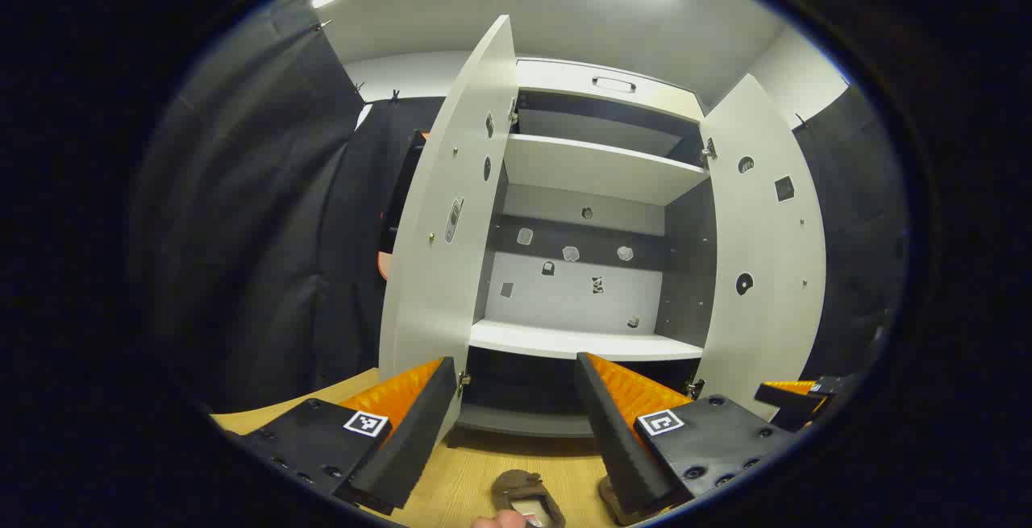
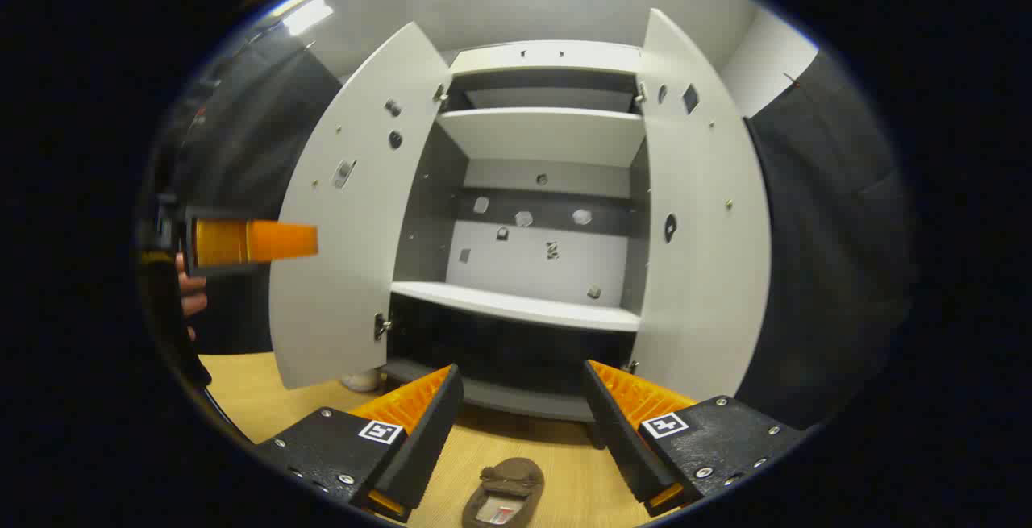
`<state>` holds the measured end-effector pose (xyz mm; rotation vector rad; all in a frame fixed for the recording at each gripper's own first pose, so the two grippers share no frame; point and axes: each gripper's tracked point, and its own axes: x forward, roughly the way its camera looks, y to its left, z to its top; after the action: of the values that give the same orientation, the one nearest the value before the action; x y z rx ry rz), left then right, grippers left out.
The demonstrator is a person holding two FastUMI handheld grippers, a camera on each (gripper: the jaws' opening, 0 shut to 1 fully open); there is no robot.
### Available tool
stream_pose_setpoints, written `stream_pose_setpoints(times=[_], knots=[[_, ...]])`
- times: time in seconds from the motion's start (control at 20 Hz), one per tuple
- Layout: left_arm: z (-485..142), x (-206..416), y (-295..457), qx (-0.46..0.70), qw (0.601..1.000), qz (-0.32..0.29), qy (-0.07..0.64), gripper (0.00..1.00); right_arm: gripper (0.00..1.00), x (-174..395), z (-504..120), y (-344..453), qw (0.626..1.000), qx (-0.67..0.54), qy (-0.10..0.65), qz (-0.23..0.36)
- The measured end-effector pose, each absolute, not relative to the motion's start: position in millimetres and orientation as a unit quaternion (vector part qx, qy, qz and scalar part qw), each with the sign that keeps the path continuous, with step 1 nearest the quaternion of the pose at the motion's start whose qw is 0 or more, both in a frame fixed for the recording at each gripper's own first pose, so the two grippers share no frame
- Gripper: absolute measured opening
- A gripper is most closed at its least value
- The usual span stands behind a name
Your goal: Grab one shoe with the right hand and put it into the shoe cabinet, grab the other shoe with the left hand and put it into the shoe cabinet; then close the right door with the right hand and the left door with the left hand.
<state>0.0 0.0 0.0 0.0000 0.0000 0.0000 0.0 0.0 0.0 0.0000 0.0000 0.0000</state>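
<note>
A white shoe cabinet [image 1: 580,169] stands ahead with both doors swung wide and its shelves bare. In the left gripper view, my left gripper [image 1: 514,371] is open and holds nothing. On the wooden floor below it lies a brown shoe [image 1: 522,494], and a second brown shoe [image 1: 610,506] is mostly hidden behind a finger. In the right gripper view, my right gripper [image 2: 522,373] is open and empty above a brown shoe [image 2: 504,492]. The cabinet [image 2: 544,137] is centred ahead. The left gripper [image 2: 250,242] hovers at the far left, held by a hand [image 2: 191,294].
The left door [image 1: 443,254] and right door [image 1: 766,254] jut out toward me on either side of the opening. The middle shelf [image 2: 516,306] sits above a dark bottom compartment. The right gripper [image 1: 794,395] shows at the far right. Black cloth walls flank the cabinet.
</note>
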Motion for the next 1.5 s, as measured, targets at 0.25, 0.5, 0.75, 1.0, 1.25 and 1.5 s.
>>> stream_pose_setpoints(times=[0.25,0.5,0.75,1.0,1.25,1.5], knots=[[4.5,-12.1,9.2,0.030,1.000,-0.008,0.007,0.99,0.92,14.8,-36.7,66.6,0.996,0.059,0.026,0.058],[11.5,-21.6,23.5,0.043,0.999,0.008,0.005,0.99,0.92,-6.8,0.5,115.4,0.992,0.076,0.024,0.094],[6.0,-23.1,29.0,0.047,0.999,0.015,0.015,0.96,0.93,-23.6,42.0,113.0,0.992,0.086,0.011,0.089],[3.5,-23.0,23.7,0.048,0.999,0.014,0.015,0.96,0.93,-27.3,21.7,91.5,0.995,0.067,0.026,0.070],[-6.0,-23.4,19.5,0.039,0.999,0.019,0.022,0.99,0.93,-23.1,-1.7,69.0,0.995,0.070,0.048,0.057],[-13.2,-23.7,17.6,0.043,0.998,0.030,0.028,0.96,0.93,-11.9,-18.1,59.6,0.994,0.066,0.058,0.063]])
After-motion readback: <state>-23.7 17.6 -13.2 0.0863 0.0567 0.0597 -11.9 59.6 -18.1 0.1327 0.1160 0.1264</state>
